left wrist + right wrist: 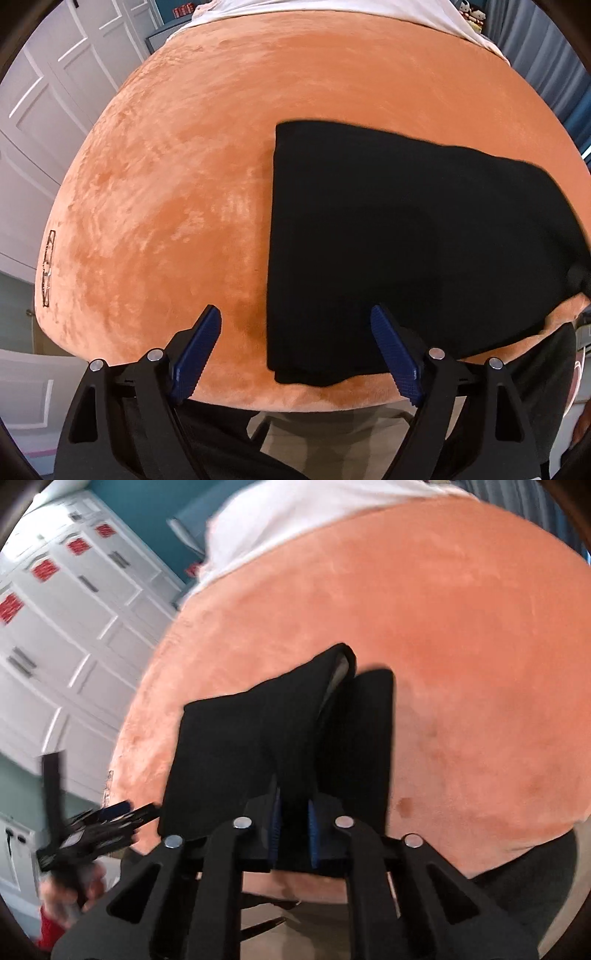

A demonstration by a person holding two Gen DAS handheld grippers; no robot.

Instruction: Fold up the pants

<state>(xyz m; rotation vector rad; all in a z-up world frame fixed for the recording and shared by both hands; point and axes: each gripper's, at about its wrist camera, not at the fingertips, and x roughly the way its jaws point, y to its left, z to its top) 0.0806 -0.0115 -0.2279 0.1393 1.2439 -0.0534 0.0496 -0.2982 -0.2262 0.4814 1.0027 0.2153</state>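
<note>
Pants (280, 738), black, are clamped in the right tongs (294, 823): the 2 blue pads (313, 827) are nearly closed on a raised ridge of the fabric, which stands up from the folded stack toward the camera. At the top of that lifted fold a pale inner lining shows. The rest of the garment lies flat beneath it on an orange plush blanket (461, 646).

Left tongs (295, 332) stand wide apart and hold nothing. The left pad (195, 354) hovers over bare blanket (166, 184); the right pad (395, 354) is over the near-left part of the pants (406, 240), and whether it touches cannot be told. From this view the pants form a flat, folded, roughly rectangular stack at the near right of the blanket.

In the right wrist view the left tongs (110, 819) appear blurred at the left edge, beside the stack. White bedding (295, 520) lies beyond the blanket, and white panelled cabinet doors (74, 635) stand to the left.
</note>
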